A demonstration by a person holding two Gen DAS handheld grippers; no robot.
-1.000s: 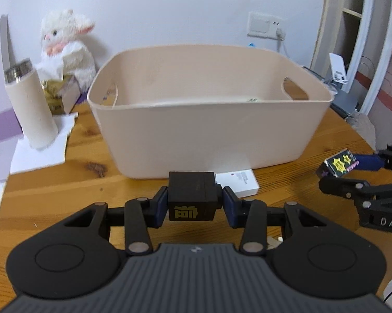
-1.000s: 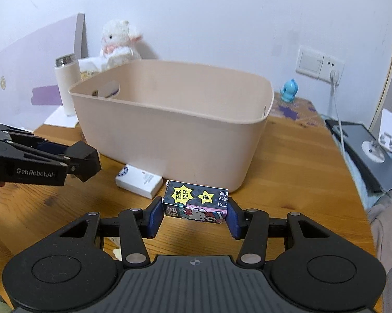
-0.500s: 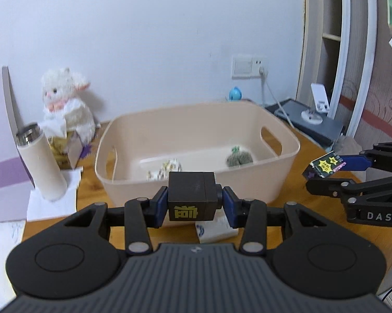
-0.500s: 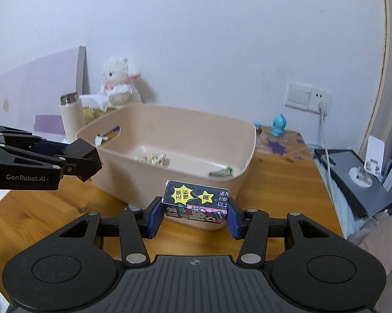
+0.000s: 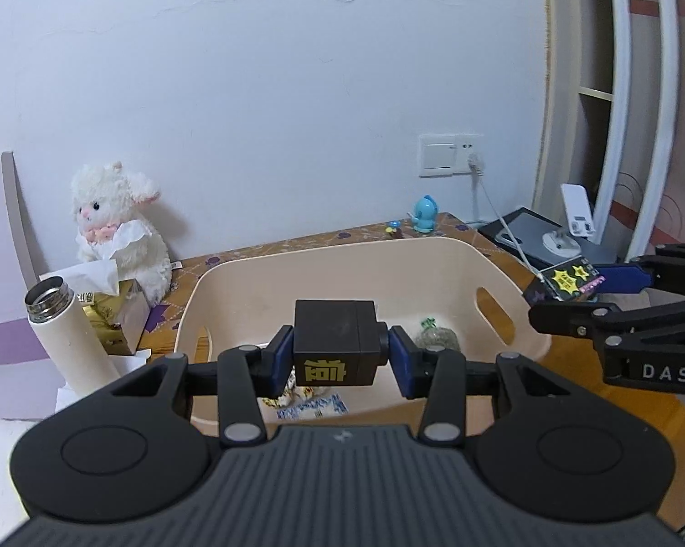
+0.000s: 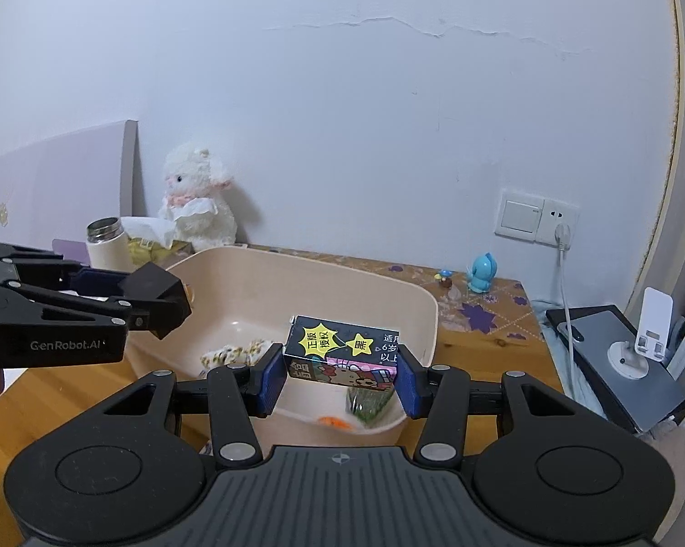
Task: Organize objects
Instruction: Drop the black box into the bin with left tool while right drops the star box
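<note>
My left gripper (image 5: 337,355) is shut on a black box (image 5: 335,342) with a gold character and holds it above the near side of the beige tub (image 5: 214,282). My right gripper (image 6: 340,371) is shut on a dark cartoon-printed box (image 6: 342,351) with yellow stars, above the tub's (image 6: 415,301) near right part. Each gripper shows in the other's view: the right one with its box (image 5: 565,280) over the tub's right rim, the left one with the black box (image 6: 157,298) over the left rim. Small packets (image 6: 233,351) and a green bundle (image 5: 435,335) lie inside the tub.
A white flask (image 5: 66,337), a tissue box (image 5: 110,314) and a plush lamb (image 5: 114,232) stand left of the tub. A blue figurine (image 6: 481,273) stands at the table's back. A grey device with a white stand (image 6: 629,346) lies right of the table. A cable hangs from the wall socket (image 6: 561,232).
Both grippers have risen from table height in front of the tub to above its rim, each still holding its box. The tub's inside and contents have come into view.
</note>
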